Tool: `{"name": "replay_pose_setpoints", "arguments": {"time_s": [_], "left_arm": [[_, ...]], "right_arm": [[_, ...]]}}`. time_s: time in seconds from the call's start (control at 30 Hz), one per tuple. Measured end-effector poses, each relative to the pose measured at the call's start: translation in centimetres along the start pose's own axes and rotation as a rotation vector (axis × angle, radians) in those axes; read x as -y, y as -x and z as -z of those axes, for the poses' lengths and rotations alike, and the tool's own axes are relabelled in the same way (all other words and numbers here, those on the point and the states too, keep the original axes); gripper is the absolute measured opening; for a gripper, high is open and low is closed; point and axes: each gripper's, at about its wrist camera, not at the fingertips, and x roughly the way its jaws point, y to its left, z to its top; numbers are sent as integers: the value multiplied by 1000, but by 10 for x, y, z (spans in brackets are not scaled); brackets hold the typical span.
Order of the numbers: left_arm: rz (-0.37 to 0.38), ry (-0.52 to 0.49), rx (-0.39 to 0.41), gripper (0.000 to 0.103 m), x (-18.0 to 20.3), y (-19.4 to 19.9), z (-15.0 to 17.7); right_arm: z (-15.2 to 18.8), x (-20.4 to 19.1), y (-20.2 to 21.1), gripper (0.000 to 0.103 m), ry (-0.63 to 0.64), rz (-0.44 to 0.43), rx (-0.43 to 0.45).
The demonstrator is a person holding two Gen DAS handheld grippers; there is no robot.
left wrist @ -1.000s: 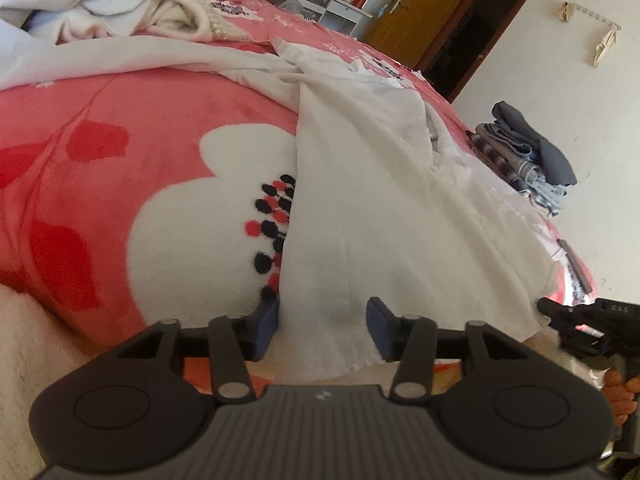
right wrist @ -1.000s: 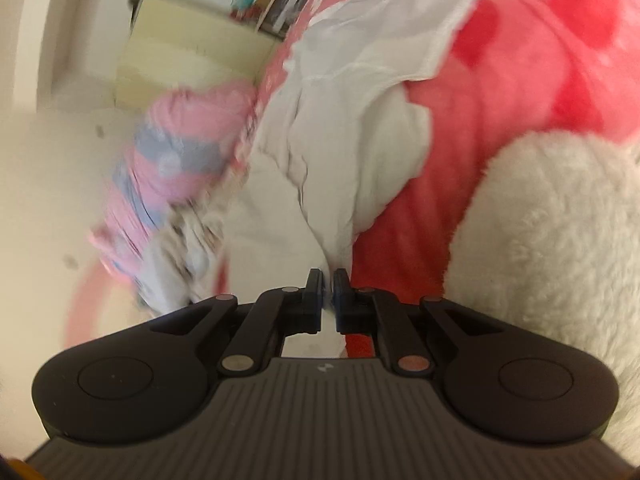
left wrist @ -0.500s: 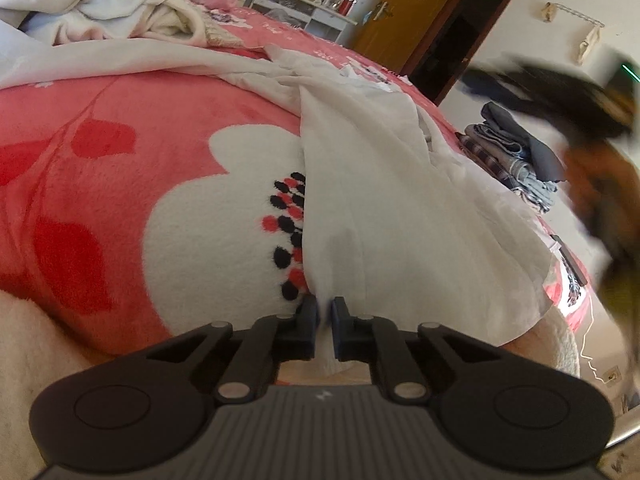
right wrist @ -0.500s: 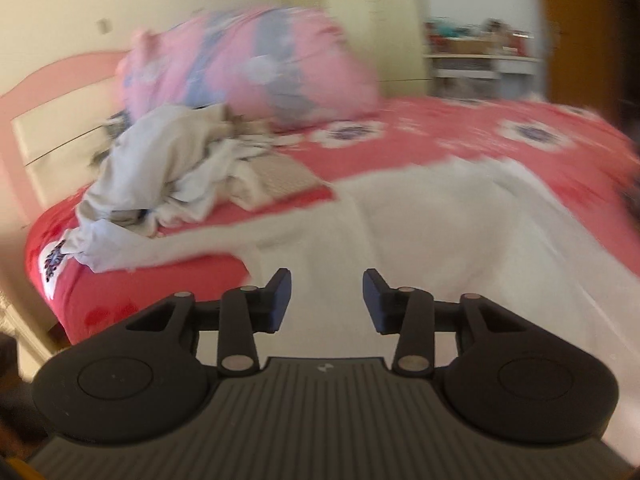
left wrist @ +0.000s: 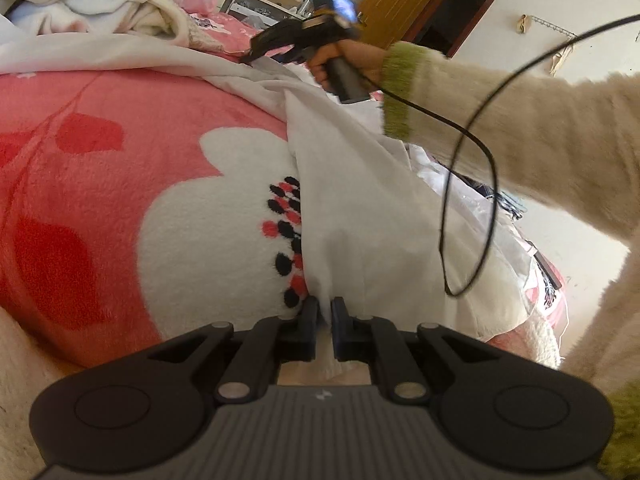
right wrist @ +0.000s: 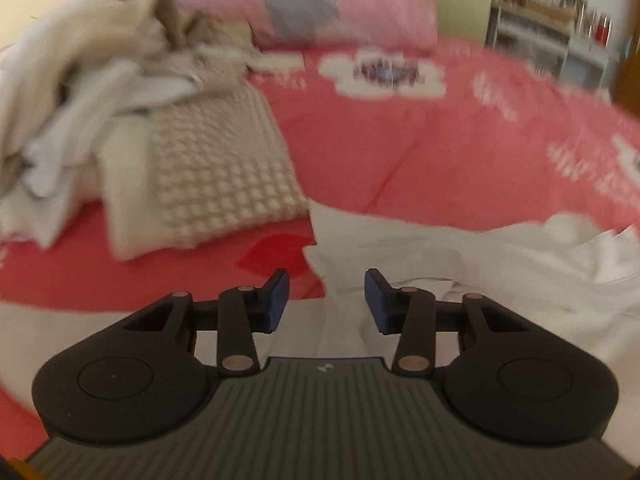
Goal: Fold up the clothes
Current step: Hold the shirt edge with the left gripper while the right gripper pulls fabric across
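Two tongs (left wrist: 324, 316), one spread white garment (left wrist: 360, 208), one clothes heap (right wrist: 100, 92), one pink pillow (right wrist: 320, 0).

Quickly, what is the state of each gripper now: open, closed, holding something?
Left gripper: shut on the near edge of the white garment.
Right gripper: open, jaws closing slightly, above the white garment, gripping nothing.

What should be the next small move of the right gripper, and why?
Probably lower the right gripper onto the far corner of the white garment and finish closing. Its jaws are closing with no cloth pinched yet, while the left gripper already holds the near edge.
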Motion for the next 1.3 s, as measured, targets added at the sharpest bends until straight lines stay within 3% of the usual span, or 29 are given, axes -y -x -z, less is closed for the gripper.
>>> {"name": "replay_pose_setpoints", "arguments": {"time_s": [0.03, 0.07, 0.1, 0.13, 0.33, 0.5, 0.63, 0.7, 0.77, 0.87, 0.93, 1.0, 1.13, 1.23, 1.3], "left_arm": [[0, -1, 0, 8, 0, 0, 0], [0, -2, 0, 8, 0, 0, 0], [1, -2, 0, 8, 0, 1, 0], [2, -1, 0, 8, 0, 1, 0], [25, 23, -4, 7, -4, 5, 1], [24, 33, -15, 7, -4, 4, -1], [15, 47, -24, 7, -3, 5, -2], [8, 46, -28, 7, -3, 6, -1], [0, 43, -30, 7, -1, 7, -1], [-7, 40, -32, 7, 2, 10, -1], [-5, 45, -31, 8, 1, 12, 0], [0, 51, -29, 12, 0, 14, 1], [24, 73, -19, 19, -2, 17, 2], [39, 97, -14, 25, -3, 17, 2], [36, 104, -12, 27, -1, 11, 0]], "right_arm": [[0, 3, -11, 26, -6, 2, -29], [-1, 7, -10, 9, -29, -2, -14], [-2, 11, -10, 1, -51, -7, 1], [-3, 15, -9, 1, -74, -11, 16], [30, 110, 95, 1, -463, -124, 362], [84, 178, 90, 1, -657, -70, 314], [99, 192, 76, 1, -756, -140, 332], [97, 194, 66, 5, -778, -185, 319], [92, 195, 54, 7, -779, -120, 253], [89, 202, 48, 23, -828, -39, 177], [92, 206, 67, 35, -866, -60, 201], [94, 208, 91, 55, -874, -64, 227], [101, 202, 160, 55, -792, -122, 214], [118, 181, 201, 55, -711, -217, 148], [139, 155, 215, 54, -639, -226, 77]]}}
